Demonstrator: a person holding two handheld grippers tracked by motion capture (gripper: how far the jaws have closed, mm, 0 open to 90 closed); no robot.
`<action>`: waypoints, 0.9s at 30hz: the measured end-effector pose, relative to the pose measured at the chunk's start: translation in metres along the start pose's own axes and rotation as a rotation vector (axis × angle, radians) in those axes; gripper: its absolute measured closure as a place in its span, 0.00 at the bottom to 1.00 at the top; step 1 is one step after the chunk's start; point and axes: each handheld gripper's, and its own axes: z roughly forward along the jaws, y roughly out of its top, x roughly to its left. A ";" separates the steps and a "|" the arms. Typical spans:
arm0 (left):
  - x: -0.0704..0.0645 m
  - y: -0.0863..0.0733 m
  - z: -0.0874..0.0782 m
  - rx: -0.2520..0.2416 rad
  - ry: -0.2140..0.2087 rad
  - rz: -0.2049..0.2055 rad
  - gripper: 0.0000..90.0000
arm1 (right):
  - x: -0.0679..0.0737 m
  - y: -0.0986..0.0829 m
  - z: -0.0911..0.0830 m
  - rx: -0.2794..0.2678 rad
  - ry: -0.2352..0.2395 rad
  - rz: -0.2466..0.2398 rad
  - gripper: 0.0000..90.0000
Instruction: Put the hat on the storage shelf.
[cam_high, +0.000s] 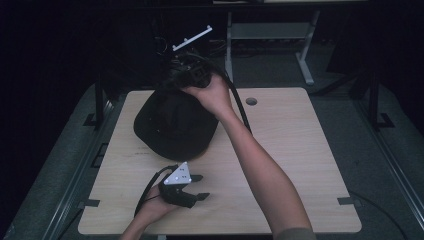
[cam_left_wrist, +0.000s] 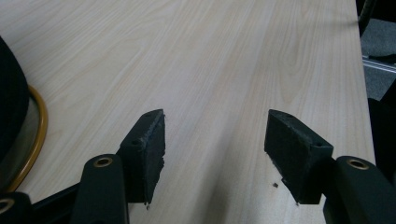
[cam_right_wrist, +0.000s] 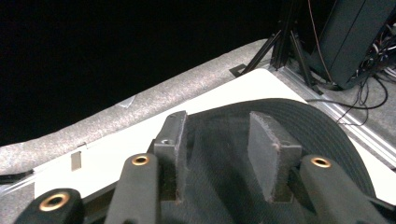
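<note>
black cap, fabric, sits on counter toward far left part, crown side up as far as i can tell. stitched brim lies flat, curved rows of stitching visible. gold-ish rim edge shows at cap's near side, touching counter.

I see the black cap blocking the far left part of the tabletop, from the far edge toward the middle, with my right gripper and forearm slanting across the middle to it. My left gripper sits near the near edge — bare wood between its spread jaws. The whole right half, out to the right edge and both right corners, lies open — free passage there.
</note>
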 end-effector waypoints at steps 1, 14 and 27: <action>0.000 0.000 0.000 0.000 0.002 -0.002 0.42 | -0.002 -0.002 -0.001 -0.012 0.003 0.004 0.61; 0.003 -0.003 -0.005 -0.009 0.019 -0.021 0.41 | -0.016 -0.021 -0.019 -0.049 0.018 0.036 0.51; 0.003 -0.004 -0.003 -0.005 0.023 -0.030 0.39 | -0.026 -0.036 -0.039 -0.073 0.016 0.051 0.41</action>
